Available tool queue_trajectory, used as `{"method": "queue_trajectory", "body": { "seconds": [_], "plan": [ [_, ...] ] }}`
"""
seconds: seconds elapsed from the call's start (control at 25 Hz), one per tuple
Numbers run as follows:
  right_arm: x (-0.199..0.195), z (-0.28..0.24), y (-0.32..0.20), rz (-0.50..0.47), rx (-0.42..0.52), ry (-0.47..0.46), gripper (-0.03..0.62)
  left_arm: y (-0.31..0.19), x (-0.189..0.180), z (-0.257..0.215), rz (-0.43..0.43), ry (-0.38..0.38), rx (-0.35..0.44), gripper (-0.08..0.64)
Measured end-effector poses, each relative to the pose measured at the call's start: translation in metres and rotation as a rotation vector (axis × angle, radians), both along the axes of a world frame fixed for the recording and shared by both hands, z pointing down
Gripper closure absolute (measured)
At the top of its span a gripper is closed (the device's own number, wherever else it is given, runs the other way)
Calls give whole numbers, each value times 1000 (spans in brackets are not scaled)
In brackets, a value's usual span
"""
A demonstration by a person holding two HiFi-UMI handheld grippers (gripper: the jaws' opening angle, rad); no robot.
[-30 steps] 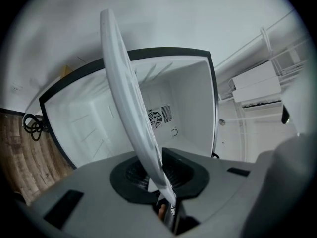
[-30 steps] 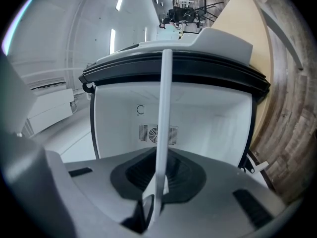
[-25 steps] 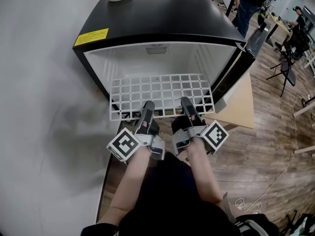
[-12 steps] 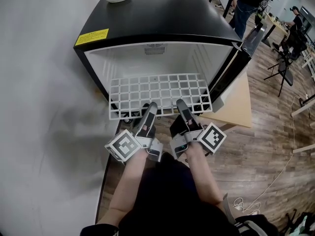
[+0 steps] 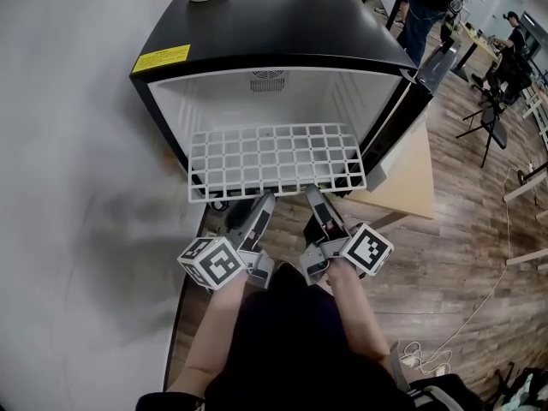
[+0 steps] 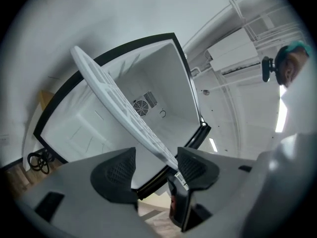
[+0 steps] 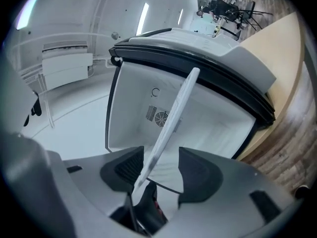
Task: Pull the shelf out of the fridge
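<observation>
Now, from the head view, the white wire shelf sticks out of the open mouth of the black fridge. Its front edge is nearest the person and its back part appears to sit inside the cabinet, so I judge the pull only partly done. The left hand-held gripper and the right hand-held gripper lie side by side just at that front edge. Both point level at the shelf, near its middle, which would keep a pull square and stop the shelf from skewing in its supports.

In the left gripper view, the left hand-held gripper has its jaws wide apart, having just been opening. The shelf runs edge-on between them, close against the right-hand pad and well clear of the other, so nothing is clamped. Beyond it the white inside of the fridge and its rear vent show bare.

In the right gripper view, the right hand-held gripper mirrors this. Its jaws have just been opening and stand spread, with the shelf slanting between them beside the left-hand pad, loose rather than pinched. With both grips let go, the shelf seems to hang on the fridge's own supports. A fresh hold looks needed to draw it the rest of the way, and the overhanging front could tip if it is left so.
</observation>
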State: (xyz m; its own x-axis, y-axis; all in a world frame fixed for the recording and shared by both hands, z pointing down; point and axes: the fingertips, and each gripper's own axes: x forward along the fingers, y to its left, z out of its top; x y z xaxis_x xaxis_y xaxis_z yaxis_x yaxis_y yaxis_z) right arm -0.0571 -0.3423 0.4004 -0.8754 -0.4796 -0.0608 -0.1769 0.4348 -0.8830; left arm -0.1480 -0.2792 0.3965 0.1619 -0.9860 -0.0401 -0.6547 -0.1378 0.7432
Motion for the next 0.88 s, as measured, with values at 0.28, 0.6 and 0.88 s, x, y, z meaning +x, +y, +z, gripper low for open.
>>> {"method": "queue_trajectory", "body": {
  "seconds": [0.28,0.6,0.88],
  "plan": [
    [16,-3,17,-4,51,1,413,13,15,15,46,-181,-42,318],
    [24,0,35,-10,224,199,480,24,34,19,108,-396,-69,358],
    [21,7,49,-61,451,433,568,32,34,13,94,-542,-54,518]
  ]
}}
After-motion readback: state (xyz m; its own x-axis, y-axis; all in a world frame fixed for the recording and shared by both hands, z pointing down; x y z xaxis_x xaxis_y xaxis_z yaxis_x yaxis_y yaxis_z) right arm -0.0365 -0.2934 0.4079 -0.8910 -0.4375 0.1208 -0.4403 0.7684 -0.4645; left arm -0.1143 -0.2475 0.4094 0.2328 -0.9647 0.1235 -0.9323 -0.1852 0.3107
